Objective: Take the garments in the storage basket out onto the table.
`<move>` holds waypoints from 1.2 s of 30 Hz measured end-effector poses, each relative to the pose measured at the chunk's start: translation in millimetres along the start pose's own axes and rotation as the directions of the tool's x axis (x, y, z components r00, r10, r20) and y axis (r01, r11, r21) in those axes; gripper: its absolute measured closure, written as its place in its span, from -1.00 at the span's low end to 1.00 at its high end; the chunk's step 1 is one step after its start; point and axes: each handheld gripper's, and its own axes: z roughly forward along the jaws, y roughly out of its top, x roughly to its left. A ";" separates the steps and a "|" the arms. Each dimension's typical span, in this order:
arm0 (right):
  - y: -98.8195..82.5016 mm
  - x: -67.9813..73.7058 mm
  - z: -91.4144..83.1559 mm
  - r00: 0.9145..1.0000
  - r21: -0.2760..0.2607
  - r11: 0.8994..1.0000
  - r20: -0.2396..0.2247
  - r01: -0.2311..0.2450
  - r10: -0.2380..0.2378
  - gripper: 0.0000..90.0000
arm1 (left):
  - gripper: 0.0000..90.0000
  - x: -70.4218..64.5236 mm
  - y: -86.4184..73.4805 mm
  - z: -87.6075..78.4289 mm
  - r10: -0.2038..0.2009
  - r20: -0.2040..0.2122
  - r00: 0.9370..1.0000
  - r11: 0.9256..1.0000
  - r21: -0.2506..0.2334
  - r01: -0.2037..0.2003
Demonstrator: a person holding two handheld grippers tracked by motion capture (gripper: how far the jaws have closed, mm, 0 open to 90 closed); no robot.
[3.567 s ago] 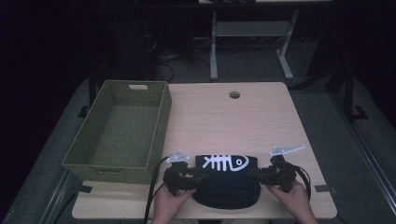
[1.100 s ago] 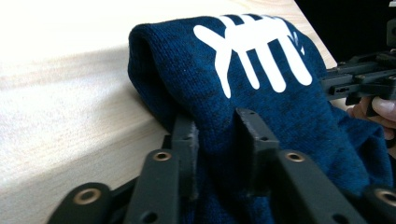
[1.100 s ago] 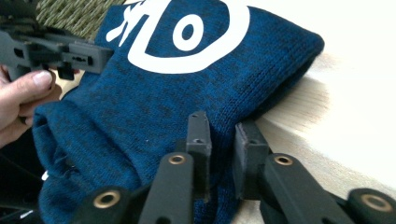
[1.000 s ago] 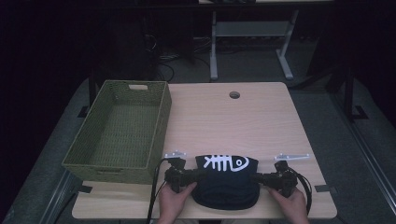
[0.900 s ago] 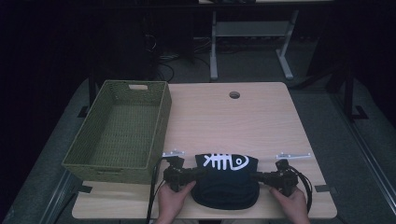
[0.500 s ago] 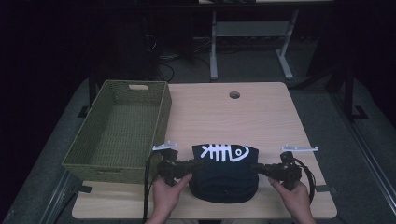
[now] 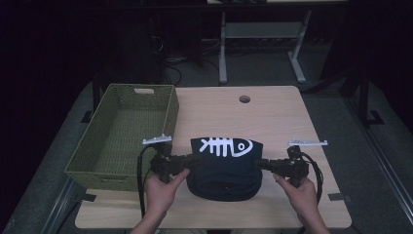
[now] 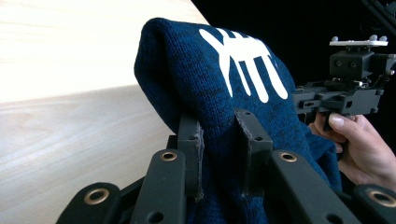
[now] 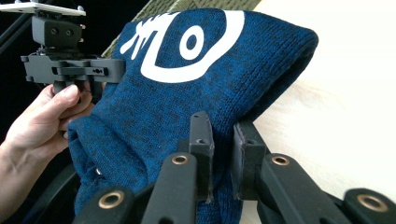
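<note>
While the dark blue sweater [image 7: 224,168] with a white fish-bone print is held over the near edge of the table [image 7: 272,112], its left side is clamped by the left gripper [image 7: 187,160] and its right side by the right gripper [image 7: 260,165]. A green basket [image 7: 122,134] is seen just beside it.

A blue knit garment [image 9: 196,93] (white fish-skeleton print) is pinched by the right gripper [image 9: 223,156], the left gripper [image 9: 74,67] clamped at its far edge.
</note>
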 end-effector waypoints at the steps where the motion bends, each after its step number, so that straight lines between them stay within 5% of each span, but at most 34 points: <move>1: 2.2 1.4 1.7 1.000 0.001 1.000 0.000 0.002 -0.002 0.79 | 0.66 0.4 1.8 -2.4 0.002 -0.003 1.000 1.000 -0.002 -0.002; 36: 89.2 72.0 77.8 0.993 0.017 0.995 -0.070 0.099 -0.098 0.78 | 0.65 39.1 57.9 -102.0 -0.054 -0.019 0.998 0.994 -0.099 0.051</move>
